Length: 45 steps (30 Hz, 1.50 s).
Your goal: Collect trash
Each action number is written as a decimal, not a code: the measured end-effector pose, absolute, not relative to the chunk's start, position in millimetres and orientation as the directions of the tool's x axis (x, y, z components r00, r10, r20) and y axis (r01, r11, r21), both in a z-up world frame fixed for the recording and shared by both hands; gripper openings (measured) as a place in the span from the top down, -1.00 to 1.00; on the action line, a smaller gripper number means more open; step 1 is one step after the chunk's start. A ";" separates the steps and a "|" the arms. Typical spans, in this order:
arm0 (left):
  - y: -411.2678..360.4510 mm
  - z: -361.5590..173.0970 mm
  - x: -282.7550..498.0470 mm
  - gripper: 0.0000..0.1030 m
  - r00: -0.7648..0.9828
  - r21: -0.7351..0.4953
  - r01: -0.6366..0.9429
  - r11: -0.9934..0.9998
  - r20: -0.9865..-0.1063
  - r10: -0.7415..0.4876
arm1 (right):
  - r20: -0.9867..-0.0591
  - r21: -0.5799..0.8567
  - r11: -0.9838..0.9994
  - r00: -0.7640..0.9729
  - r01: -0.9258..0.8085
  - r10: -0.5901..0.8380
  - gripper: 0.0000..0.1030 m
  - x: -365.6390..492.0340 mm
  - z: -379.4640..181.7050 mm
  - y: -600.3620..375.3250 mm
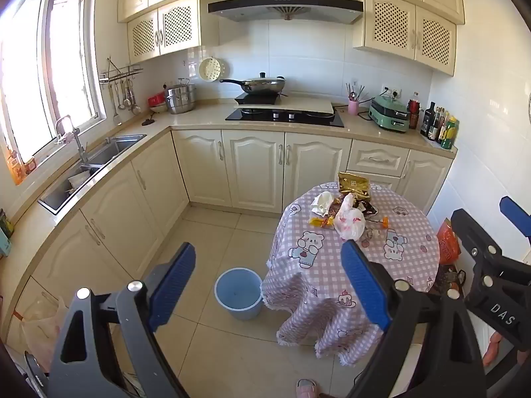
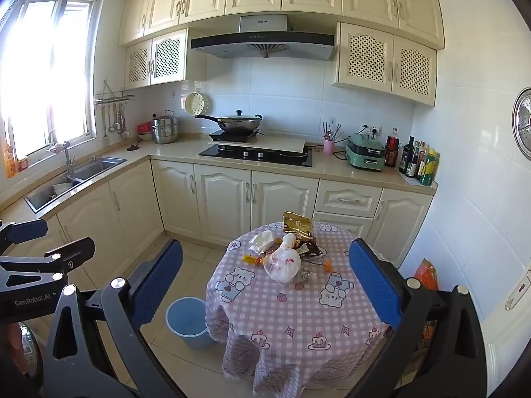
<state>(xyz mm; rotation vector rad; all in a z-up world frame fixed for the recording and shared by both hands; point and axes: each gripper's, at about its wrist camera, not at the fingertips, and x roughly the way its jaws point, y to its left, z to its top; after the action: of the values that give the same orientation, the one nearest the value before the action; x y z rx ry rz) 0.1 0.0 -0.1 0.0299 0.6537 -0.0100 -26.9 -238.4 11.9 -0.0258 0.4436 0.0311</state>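
A small round table [image 1: 401,258] [image 2: 298,318] with a pink checked bear cloth holds a heap of trash: a knotted white plastic bag [image 1: 348,222] [image 2: 281,265], a crumpled white tissue [image 1: 321,203] [image 2: 262,240], a gold foil packet [image 1: 353,184] [image 2: 297,222], and orange wrappers [image 1: 321,221] [image 2: 254,260]. A light blue bin [image 1: 238,292] [image 2: 188,321] stands empty on the floor left of the table. My left gripper [image 1: 268,285] is open, in the air short of the table and above the bin. My right gripper [image 2: 265,282] is open too, facing the table with nothing between its fingers.
Cream cabinets and a beige counter [image 1: 199,116] wrap the back and left, with a sink [image 1: 96,162], a hob with a wok [image 1: 262,86] and bottles [image 1: 441,126]. An orange bag [image 1: 448,242] [image 2: 426,273] sits right of the table. A slippered foot [image 1: 307,386] shows below.
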 end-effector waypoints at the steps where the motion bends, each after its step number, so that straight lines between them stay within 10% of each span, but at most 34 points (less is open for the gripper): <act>1: -0.1 0.0 0.0 -0.70 0.795 0.027 0.018 0.999 -0.606 0.002 | -0.429 -0.020 0.999 0.903 -0.037 0.024 -0.88 -27.0 11.9 -238.3; 45: 7.3 -4.2 6.5 -0.70 0.781 0.021 0.013 1.000 -0.624 0.002 | -0.439 -0.019 0.999 0.898 -0.037 0.024 -0.88 -24.4 6.0 -242.3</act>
<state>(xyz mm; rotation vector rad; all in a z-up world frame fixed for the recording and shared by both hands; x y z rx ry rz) 6.5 7.3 -4.2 0.0244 0.6742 -0.0059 -24.4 -242.3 6.0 -0.0273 0.4537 0.0316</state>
